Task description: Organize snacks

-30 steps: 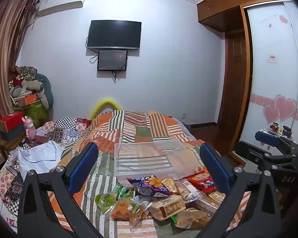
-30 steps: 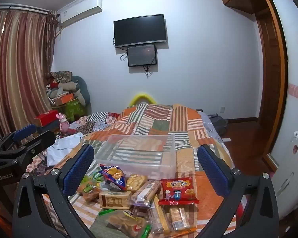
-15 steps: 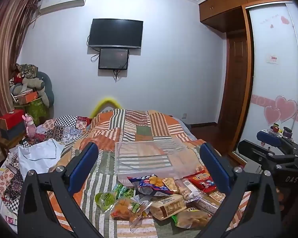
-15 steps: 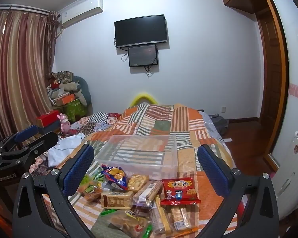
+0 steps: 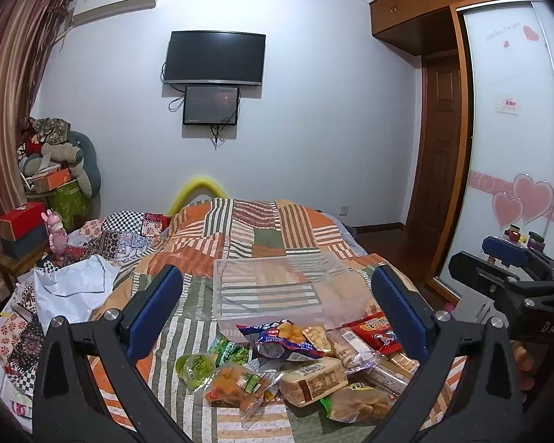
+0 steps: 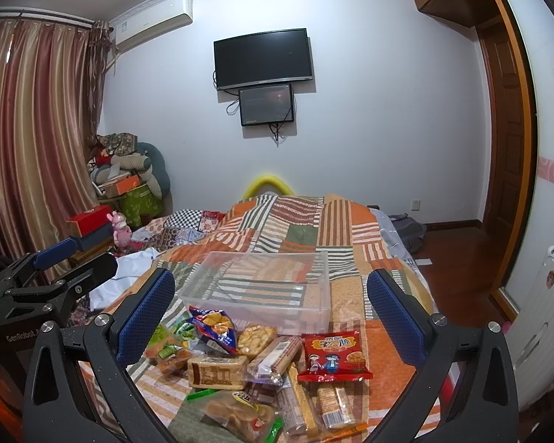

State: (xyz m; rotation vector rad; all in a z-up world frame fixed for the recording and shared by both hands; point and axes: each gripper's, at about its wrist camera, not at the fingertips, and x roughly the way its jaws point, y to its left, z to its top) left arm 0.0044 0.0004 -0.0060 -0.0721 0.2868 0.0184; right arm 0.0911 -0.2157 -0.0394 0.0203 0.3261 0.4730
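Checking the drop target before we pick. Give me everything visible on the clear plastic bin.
The clear plastic bin is a rectangular, open-topped tub of transparent, slightly glossy plastic with low walls; the quilt's stripes show through it. No lid is in view and nothing is inside it. It sits upright and level on the patchwork quilt, just beyond the snack pile. The blue chip bag lies against its near wall. Neither gripper touches it.

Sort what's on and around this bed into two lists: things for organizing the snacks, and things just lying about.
For the job:
clear plastic bin, empty
red snack packet
blue chip bag
wrapped bread loaf
green jelly cup
left gripper and right gripper, jaws open

Lying about:
pink bunny figurine
red box
white cloth
wall TV
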